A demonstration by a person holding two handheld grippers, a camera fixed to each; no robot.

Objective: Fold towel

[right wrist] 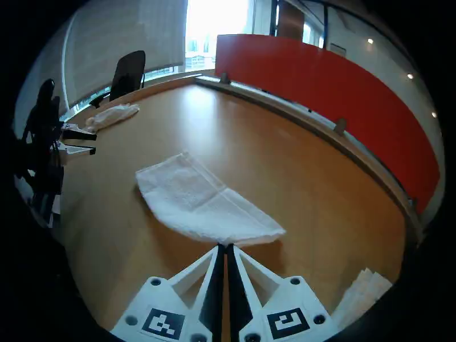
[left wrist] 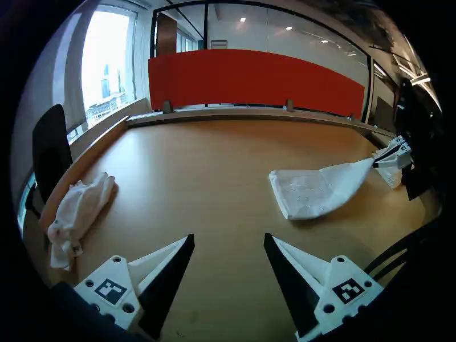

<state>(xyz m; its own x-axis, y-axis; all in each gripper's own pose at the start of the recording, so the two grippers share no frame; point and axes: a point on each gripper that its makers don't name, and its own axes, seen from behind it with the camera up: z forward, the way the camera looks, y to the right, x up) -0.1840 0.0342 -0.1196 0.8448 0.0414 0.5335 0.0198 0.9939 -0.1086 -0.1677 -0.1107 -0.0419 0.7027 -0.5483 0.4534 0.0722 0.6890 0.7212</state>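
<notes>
While right claw (right wrist: 224, 246) pinches raised corner of white terry towel (left wrist: 310, 191), lying at 3 o'clock on tan wooden counter (left wrist: 216, 165) in left gripper view, fold looks mid-step; left claw (left wrist: 228, 236) wide, empty. Next: carry corner over, align edges.

a light wooden table (left wrist: 216, 165) spreads from near to far. along its far edge stands a red divider panel (left wrist: 256, 77) on small feet, a glass wall (left wrist: 273, 31) behind it. a black office chair (left wrist: 48, 142) sits at the left edge, beside a tall bright window (left wrist: 105, 62).
</notes>
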